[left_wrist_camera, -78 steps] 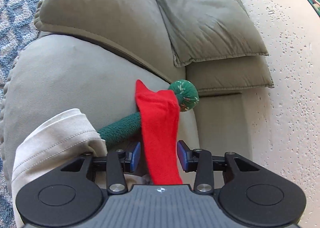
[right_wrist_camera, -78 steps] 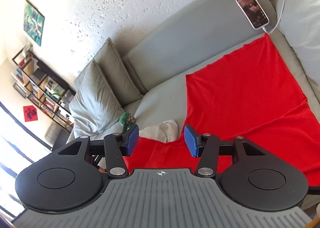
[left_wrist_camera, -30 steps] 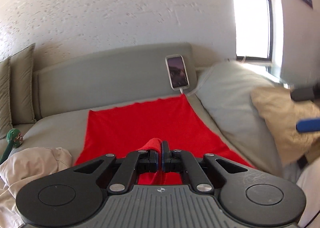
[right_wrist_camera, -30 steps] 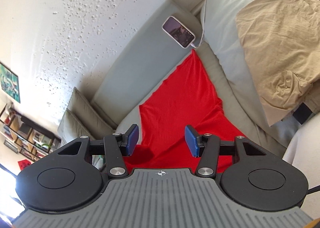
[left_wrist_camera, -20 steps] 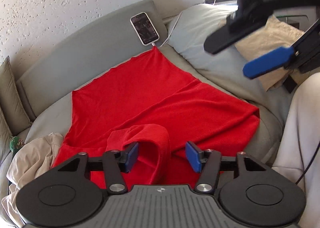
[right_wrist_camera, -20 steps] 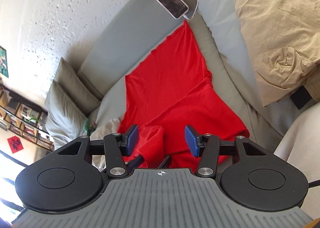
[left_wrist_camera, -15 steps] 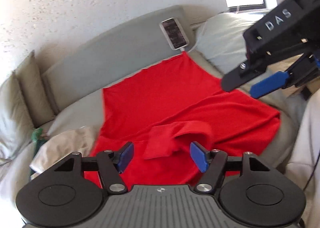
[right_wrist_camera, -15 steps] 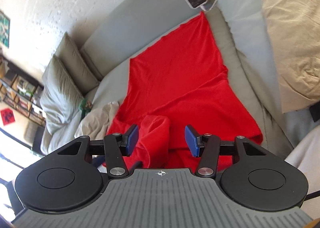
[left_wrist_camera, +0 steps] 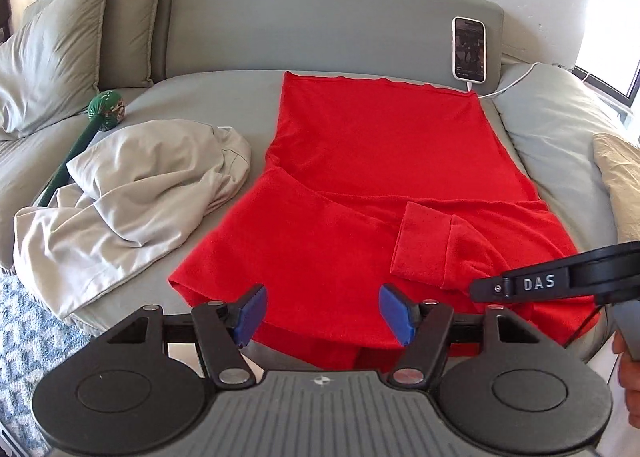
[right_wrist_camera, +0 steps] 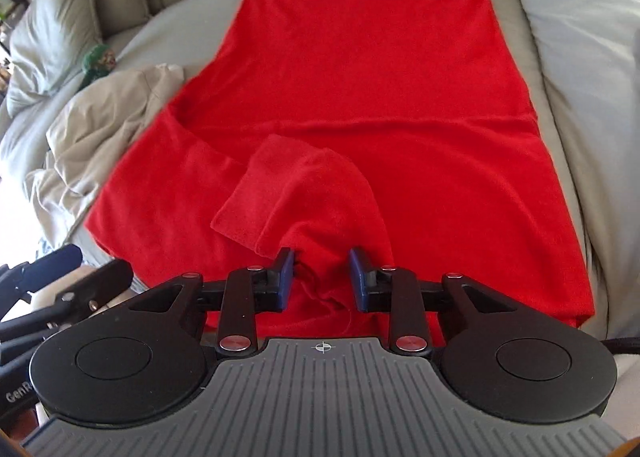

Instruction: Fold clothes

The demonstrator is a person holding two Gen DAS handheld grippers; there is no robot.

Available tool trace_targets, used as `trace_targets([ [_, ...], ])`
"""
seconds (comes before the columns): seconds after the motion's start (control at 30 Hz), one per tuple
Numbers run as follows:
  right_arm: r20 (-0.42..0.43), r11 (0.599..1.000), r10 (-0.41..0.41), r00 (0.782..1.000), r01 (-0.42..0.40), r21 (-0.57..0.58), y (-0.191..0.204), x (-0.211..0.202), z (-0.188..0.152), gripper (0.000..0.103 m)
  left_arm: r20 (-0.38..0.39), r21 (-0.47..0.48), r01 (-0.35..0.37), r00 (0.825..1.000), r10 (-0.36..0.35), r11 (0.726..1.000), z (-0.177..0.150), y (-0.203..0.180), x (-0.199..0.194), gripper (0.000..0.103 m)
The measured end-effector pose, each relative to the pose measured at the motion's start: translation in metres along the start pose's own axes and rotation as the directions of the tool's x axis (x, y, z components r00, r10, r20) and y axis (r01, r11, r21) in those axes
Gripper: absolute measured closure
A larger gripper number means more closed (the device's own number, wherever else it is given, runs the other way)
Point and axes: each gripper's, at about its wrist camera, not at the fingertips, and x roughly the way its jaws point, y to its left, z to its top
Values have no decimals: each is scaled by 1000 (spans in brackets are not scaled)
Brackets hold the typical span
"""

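Note:
A red garment (left_wrist_camera: 380,161) lies spread on the grey sofa seat (left_wrist_camera: 224,97), with one sleeve (left_wrist_camera: 424,245) folded back across its near part. My left gripper (left_wrist_camera: 322,313) is open over the garment's near edge, with nothing gripped. In the right wrist view the bunched sleeve (right_wrist_camera: 304,193) runs down between the jaws of my right gripper (right_wrist_camera: 322,277). Those jaws are closing, and the pads are not visibly pressing the cloth. The right gripper's arm (left_wrist_camera: 540,283) shows at the right of the left wrist view.
A crumpled beige garment (left_wrist_camera: 132,193) lies left of the red one, beside a green toy (left_wrist_camera: 106,109). Pillows (left_wrist_camera: 52,53) stand at the far left. A phone (left_wrist_camera: 469,49) on a cable leans on the backrest. Tan cloth (left_wrist_camera: 616,173) lies right; a blue rug (left_wrist_camera: 24,337) lies below.
My left gripper opened and let the red sleeve drop onto the garment, then drew back to the near edge. My right gripper swung down over the sleeve and its jaws narrowed.

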Motion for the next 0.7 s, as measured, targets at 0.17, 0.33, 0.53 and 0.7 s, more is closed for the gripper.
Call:
trace_targets([
  [0.17, 104, 997, 51, 993, -45, -55, 14, -28, 6, 62, -18, 0, 23, 1000, -23, 1000, 1, 0, 6, 38],
  [0.33, 93, 988, 138, 986, -131, -76, 39, -9, 20, 61, -15, -6, -5, 1000, 5, 1000, 2, 5, 4, 38],
  [0.53, 14, 991, 80, 997, -78, -104, 58, 29, 26, 61, -31, -18, -22, 999, 22, 1000, -1, 8, 2, 38],
  [0.7, 37, 979, 56, 998, -47, -197, 63, 34, 17, 64, -34, -3, -22, 999, 22, 1000, -1, 5, 1, 38],
])
